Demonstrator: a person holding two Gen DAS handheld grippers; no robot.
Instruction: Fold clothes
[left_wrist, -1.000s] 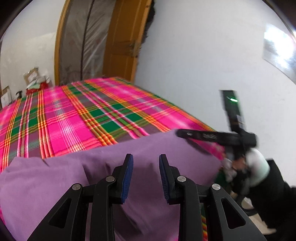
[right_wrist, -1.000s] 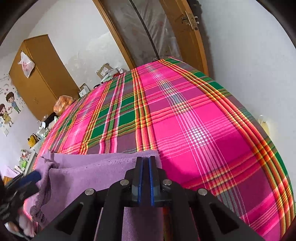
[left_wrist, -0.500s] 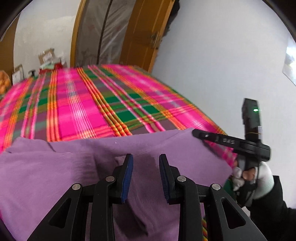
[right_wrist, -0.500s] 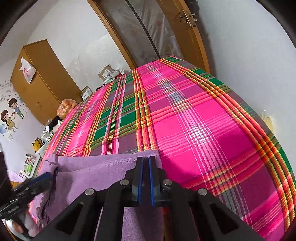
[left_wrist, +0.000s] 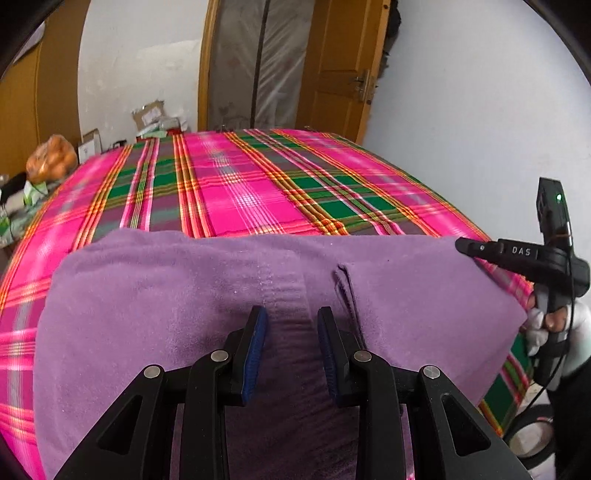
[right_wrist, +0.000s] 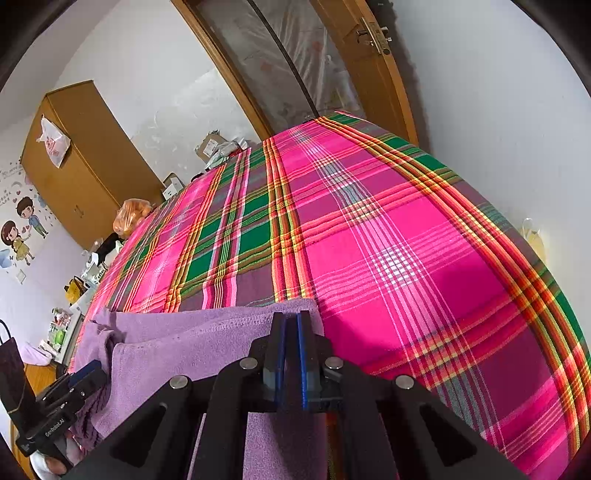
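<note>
Purple fleece garment (left_wrist: 155, 295) lies folded on plaid bedspread (left_wrist: 251, 192)

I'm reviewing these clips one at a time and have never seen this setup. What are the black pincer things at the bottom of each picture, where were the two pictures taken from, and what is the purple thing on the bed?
There is no robot here: a person holds a two-finger tool in each hand, and each tool has a wide-angle camera looking along its fingers. One picture comes from the left gripper, whose blue-padded fingers stand apart above the cloth. The other comes from the right gripper, shut on the corner of the purple garment. That garment lies spread on a bed covered by a pink and green plaid sheet. Each camera also catches the other tool at the picture's edge. In the left view a gloved hand holds the right tool at the garment's far corner.
</note>
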